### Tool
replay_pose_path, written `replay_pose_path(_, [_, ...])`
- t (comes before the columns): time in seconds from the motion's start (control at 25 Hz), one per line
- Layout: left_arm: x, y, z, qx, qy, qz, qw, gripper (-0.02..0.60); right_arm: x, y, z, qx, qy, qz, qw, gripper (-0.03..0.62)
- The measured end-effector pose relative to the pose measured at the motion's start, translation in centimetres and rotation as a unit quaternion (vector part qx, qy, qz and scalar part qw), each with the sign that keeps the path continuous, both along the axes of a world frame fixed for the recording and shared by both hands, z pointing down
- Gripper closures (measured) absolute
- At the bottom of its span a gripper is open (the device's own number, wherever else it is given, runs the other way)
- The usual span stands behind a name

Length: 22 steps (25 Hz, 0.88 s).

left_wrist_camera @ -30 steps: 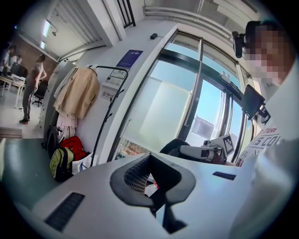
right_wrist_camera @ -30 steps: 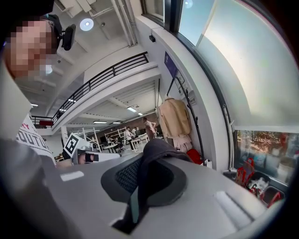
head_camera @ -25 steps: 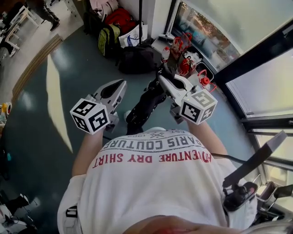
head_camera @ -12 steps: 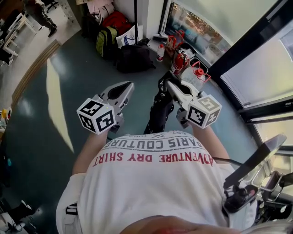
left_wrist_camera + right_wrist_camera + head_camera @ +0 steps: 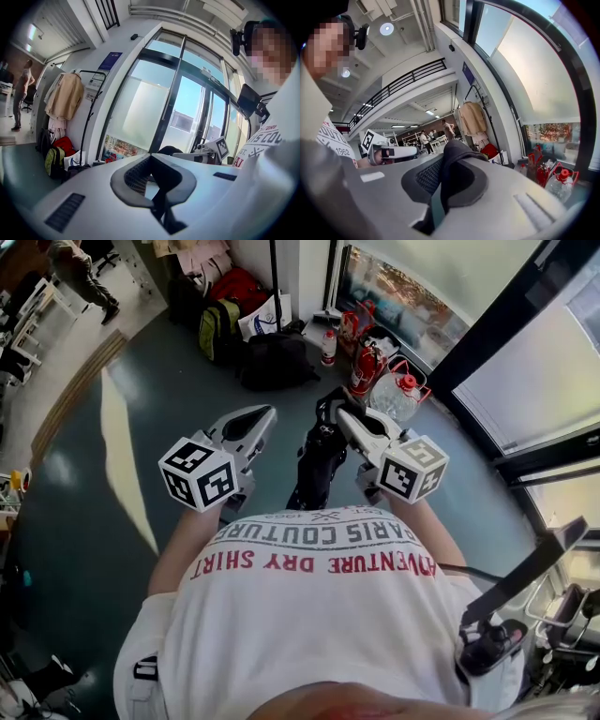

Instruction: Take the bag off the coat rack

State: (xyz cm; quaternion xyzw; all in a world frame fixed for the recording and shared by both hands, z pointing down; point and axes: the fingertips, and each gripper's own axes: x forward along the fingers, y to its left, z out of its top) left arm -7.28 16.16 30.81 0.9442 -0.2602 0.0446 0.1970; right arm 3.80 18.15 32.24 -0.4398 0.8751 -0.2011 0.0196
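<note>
A black bag (image 5: pixel 317 470) hangs in front of the person's chest by its strap (image 5: pixel 454 150). My right gripper (image 5: pixel 339 413) is shut on that strap, which fills the gap between the jaws in the right gripper view (image 5: pixel 449 164). My left gripper (image 5: pixel 265 414) is level with it to the left, shut and holding nothing (image 5: pixel 157 183). The coat rack (image 5: pixel 89 93) stands by the window wall with a beige coat (image 5: pixel 65 96) on it. The rack (image 5: pixel 480 108) and coat (image 5: pixel 472 118) also show in the right gripper view.
On the floor round the rack's pole (image 5: pixel 275 277) lie a black backpack (image 5: pixel 277 362), a green backpack (image 5: pixel 217 329) and a red bag (image 5: pixel 242 282). Red canisters (image 5: pixel 366 367) and a water jug (image 5: pixel 403 395) sit by the glass wall. A person (image 5: pixel 80 263) stands far left.
Both grippers have risen slightly and stayed close together. The bag still hangs from the right gripper and has swung a little to the right. The view has shifted towards the window.
</note>
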Motion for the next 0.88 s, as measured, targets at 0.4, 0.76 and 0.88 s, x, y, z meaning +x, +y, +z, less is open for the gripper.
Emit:
replay_pose_path(0.4, [-0.7, 0.9, -0.2, 0.006, 0.004, -0.021, 0.9998, 0.578, -0.9, -0.3, -0.4, 0.009, 0.002, -0.017, 1.0, 0.583])
replay_pose_path(0.76, [-0.2, 1.6, 0.1, 0.003, 0.004, -0.028, 0.9996, 0.578, -0.3, -0.1, 0.1, 0.009, 0.02, -0.021, 1.0, 0.585])
replay_pose_path(0.88, [0.8, 1.7, -0.2, 0.002, 0.001, -0.029, 0.9996, 0.578, 0.5, -0.1, -0.2, 0.009, 0.022, -0.026, 0.999, 0.585])
